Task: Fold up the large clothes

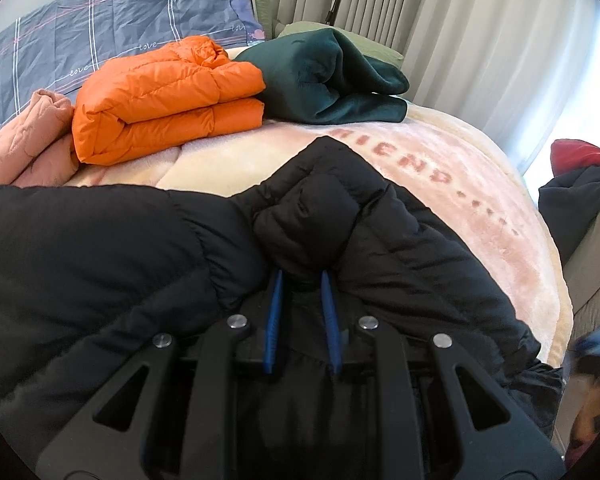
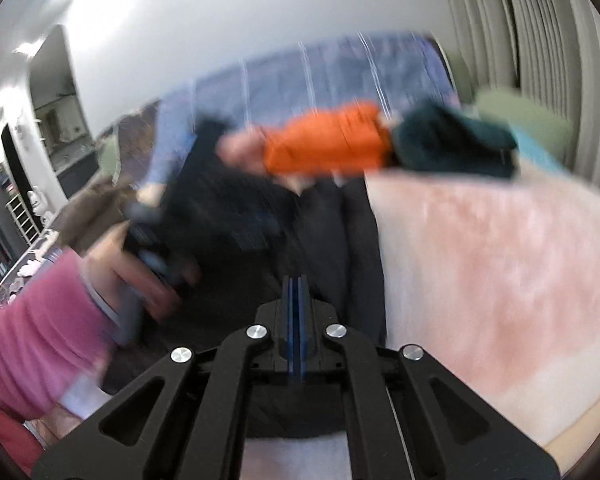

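Bulk of the black puffer jacket (image 1: 148,248) fills the lower half of the left wrist view, spread across the bed's pink blanket (image 1: 440,184) and cut off at the left and bottom edges. The left tool (image 1: 300,276) has its blue fingers (image 1: 275,296) pressed into a bunched fold of that jacket, pinching it between them; the fingertips themselves are buried in the fabric. Behind lie a folded orange jacket (image 1: 164,100), a crumpled pink garment (image 1: 28,140) partly out of frame, and a dark green bundle (image 1: 328,76). A blue checked pillow (image 1: 100,20) leans at the head of the bed, pale curtains (image 1: 460,40) hang to the right. The right wrist view is heavily blurred. The right tool (image 2: 295,280) has its fingers pressed flat together, with nothing seen between them, above the black jacket (image 2: 340,240). The person's left hand (image 2: 140,276), in a pink sleeve (image 2: 36,344), is smeared beyond detail. Orange and green shapes sit blurred beyond.
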`<state>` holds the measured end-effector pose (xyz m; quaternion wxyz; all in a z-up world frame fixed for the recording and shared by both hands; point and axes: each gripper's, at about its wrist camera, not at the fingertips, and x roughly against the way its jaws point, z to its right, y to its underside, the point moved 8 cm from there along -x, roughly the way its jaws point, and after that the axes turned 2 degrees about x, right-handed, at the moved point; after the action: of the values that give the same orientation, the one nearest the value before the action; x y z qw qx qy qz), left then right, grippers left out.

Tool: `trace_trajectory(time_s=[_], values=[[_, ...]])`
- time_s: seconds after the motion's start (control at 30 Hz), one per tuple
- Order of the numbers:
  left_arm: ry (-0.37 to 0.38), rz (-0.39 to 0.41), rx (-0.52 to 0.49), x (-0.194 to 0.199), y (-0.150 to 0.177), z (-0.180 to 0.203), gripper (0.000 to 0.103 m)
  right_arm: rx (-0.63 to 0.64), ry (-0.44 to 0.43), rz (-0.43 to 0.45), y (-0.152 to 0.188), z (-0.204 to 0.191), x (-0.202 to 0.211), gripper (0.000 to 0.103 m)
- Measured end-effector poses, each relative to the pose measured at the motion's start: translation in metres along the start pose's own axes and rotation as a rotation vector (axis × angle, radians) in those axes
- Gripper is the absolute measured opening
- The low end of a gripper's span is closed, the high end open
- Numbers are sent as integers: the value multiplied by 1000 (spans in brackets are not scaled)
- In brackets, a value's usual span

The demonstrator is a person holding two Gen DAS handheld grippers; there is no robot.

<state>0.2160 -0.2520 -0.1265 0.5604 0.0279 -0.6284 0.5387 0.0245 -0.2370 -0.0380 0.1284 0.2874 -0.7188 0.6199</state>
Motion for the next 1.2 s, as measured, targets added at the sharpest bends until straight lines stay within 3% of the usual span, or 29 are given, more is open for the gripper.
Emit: trace_trajectory(time_s=[0.1,0.2,0.23,0.37,0.97,1.07,1.13,1.2], values=[[-2,3,-2,0,0,0,21,0,9,-47,-3,1,-30,1],[-5,8,-2,1,1,0,21,-65,70,-198,32,20,-75,0],[-4,8,0,1,1,-1,21,-87,50,-212,43,24,-85,0],[-25,-7,-16,-3,2,1,21,-207,-13,-223,55,37,-90,0],[-65,2,-47,-4,3,6,21,-187,15,-240,55,34,-96,0],[-4,17,17,9,-3,1,20,-165,34,-239,55,31,-97,0],[59,68,120,36,-13,-11,19,-150,47,-236,55,30,-96,0],[37,146,142,68,-26,-26,18,-146,51,-237,54,29,-96,0]])
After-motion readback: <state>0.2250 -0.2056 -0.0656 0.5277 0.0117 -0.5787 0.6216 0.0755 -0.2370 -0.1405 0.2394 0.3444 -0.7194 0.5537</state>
